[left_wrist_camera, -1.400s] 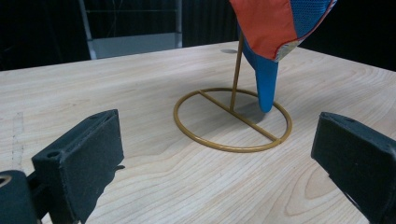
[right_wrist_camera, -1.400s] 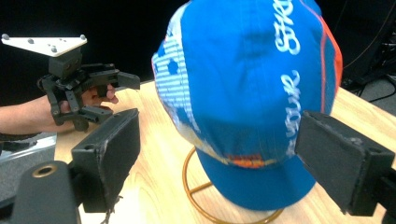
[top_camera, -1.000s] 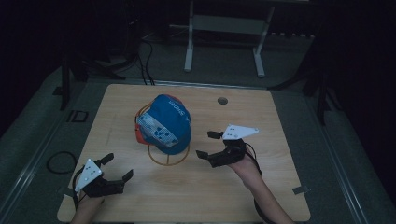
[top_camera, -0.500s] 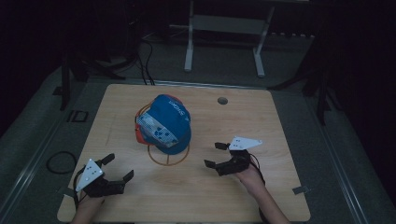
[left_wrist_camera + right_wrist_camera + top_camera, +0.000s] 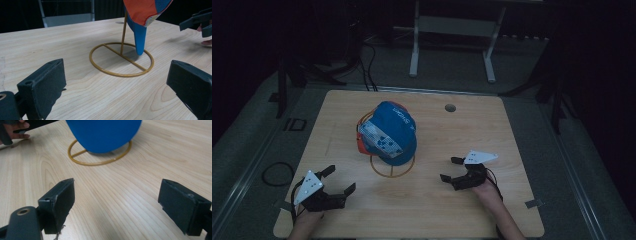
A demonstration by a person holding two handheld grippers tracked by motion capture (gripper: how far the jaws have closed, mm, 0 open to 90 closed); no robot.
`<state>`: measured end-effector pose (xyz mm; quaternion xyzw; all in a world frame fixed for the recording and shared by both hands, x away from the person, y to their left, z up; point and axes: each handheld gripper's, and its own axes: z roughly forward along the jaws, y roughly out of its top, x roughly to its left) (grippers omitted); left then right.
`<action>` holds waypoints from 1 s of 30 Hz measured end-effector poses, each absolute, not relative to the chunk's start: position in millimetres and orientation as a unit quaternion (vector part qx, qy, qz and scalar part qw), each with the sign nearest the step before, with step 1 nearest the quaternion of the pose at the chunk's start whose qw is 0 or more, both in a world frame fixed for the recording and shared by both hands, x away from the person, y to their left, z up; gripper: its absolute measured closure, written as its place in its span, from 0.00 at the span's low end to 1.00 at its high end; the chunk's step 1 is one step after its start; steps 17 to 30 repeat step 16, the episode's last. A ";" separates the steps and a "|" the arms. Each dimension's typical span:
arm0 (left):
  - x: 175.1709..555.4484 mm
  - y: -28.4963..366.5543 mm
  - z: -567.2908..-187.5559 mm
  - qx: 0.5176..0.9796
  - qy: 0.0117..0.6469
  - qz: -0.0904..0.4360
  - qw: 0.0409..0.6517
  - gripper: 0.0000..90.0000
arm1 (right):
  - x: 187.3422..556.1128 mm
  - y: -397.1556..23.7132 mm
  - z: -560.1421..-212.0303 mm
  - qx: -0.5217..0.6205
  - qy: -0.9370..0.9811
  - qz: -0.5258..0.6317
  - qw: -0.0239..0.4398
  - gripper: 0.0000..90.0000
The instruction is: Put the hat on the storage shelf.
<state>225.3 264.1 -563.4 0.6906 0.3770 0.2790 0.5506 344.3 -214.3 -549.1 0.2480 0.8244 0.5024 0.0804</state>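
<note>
A blue cap (image 5: 388, 133) with an orange underside and a patterned panel hangs on a thin gold wire stand (image 5: 393, 168) in the middle of the wooden table (image 5: 512, 130). The stand's ring base (image 5: 121, 60) lies flat on the wood, and the cap's blue brim (image 5: 103, 133) overhangs it. My left gripper (image 5: 339, 181) rests open near the table's front left corner, nothing between its jaws. My right gripper (image 5: 451, 169) is open at the front right, pointing toward the stand, a short way from it. Both are apart from the cap.
A round cable hole (image 5: 450, 107) sits near the table's far edge. Beyond the table stands a white metal frame (image 5: 452, 30) on the dark floor, with cables (image 5: 277, 173) lying left of the table.
My right gripper has drawn back toward the front edge and a little to the right, away from the cap. The left gripper and the cap have stayed put.
</note>
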 end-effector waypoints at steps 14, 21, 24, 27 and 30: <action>223.2 265.3 -565.0 0.690 0.378 0.276 0.552 0.03 | 354.2 -228.5 -558.2 0.274 0.821 0.492 0.088 0.15; 223.0 265.4 -565.6 0.691 0.379 0.275 0.551 0.03 | 354.1 -227.9 -557.9 0.273 0.823 0.491 0.087 0.15; 223.0 265.4 -565.6 0.691 0.379 0.275 0.551 0.03 | 354.1 -227.9 -557.9 0.273 0.823 0.491 0.087 0.15; 223.0 265.4 -565.6 0.691 0.379 0.275 0.551 0.03 | 354.1 -227.9 -557.9 0.273 0.823 0.491 0.087 0.15; 223.0 265.4 -565.6 0.691 0.379 0.275 0.551 0.03 | 354.1 -227.9 -557.9 0.273 0.823 0.491 0.087 0.15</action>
